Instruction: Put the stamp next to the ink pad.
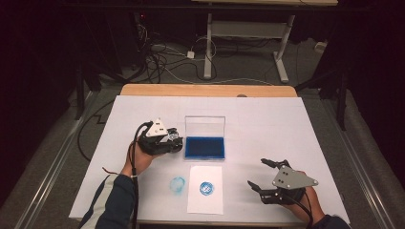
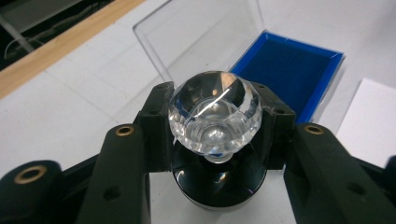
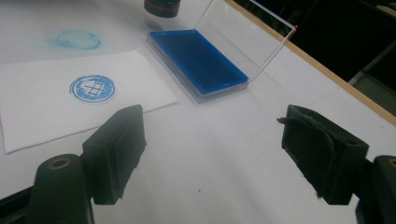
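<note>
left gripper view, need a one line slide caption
Left claw shut on a clear-knobbed stamp, beside the open blue ink pad on the white table.

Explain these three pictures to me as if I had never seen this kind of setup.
A person sits at a table holding a hand-held gripper in each hand. One picture looks down from above; the other two come from cameras riding on each tool. The left hand-held gripper is clamped on a stamp with a clear knob. The right hand-held gripper is open, holding nothing. On the table lie an open blue ink pad, a paper sheet bearing a round blue print, and a blue smudge beside it.
</note>
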The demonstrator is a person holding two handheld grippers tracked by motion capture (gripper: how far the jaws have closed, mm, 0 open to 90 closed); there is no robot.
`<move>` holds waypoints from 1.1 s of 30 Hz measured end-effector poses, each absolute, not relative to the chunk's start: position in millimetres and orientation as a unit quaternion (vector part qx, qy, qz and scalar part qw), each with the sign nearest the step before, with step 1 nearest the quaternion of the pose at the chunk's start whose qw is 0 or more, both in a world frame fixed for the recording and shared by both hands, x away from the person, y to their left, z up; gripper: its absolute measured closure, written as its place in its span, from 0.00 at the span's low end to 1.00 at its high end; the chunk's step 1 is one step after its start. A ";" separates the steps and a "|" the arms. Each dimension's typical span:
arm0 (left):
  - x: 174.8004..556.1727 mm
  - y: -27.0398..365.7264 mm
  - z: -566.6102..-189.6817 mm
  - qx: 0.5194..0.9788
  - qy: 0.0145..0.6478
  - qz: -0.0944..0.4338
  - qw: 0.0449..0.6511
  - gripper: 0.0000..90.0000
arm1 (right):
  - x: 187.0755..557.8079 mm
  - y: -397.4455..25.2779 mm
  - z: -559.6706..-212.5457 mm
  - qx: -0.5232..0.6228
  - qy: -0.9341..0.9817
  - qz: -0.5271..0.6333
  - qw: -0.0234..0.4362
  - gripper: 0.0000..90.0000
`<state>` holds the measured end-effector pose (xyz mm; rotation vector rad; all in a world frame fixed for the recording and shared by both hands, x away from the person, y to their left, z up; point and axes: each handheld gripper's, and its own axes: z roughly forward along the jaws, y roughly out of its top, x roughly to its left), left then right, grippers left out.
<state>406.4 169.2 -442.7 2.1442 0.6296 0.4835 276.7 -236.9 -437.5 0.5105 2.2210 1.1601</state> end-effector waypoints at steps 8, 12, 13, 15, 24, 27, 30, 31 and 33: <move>409.3 163.8 -450.2 0.860 0.258 0.199 0.392 0.60 | 277.1 -236.9 -437.9 0.191 0.833 0.431 0.289 0.24; 410.2 163.7 -452.7 0.864 0.260 0.198 0.384 0.60 | 277.2 -236.9 -438.3 0.189 0.835 0.429 0.289 0.24; 410.5 163.8 -453.5 0.864 0.261 0.198 0.383 0.60 | 277.0 -236.7 -438.3 0.190 0.835 0.429 0.288 0.24; 410.6 163.6 -454.5 0.864 0.262 0.196 0.382 0.60 | 277.0 -236.5 -438.5 0.188 0.836 0.429 0.287 0.24; 410.9 162.6 -456.7 0.865 0.267 0.200 0.375 0.60 | 277.1 -236.7 -438.2 0.185 0.838 0.426 0.286 0.24; 410.9 163.3 -456.5 0.862 0.271 0.199 0.379 0.58 | 277.0 -236.3 -438.3 0.184 0.839 0.425 0.286 0.25; 410.4 162.2 -456.4 0.863 0.273 0.201 0.376 0.54 | 276.7 -236.0 -438.4 0.183 0.841 0.423 0.284 0.25; 410.1 161.8 -456.4 0.862 0.273 0.202 0.375 0.54 | 276.7 -236.0 -438.4 0.183 0.841 0.423 0.285 0.25; 409.8 161.7 -455.8 0.861 0.275 0.203 0.377 0.51 | 276.6 -236.1 -438.2 0.183 0.840 0.423 0.285 0.25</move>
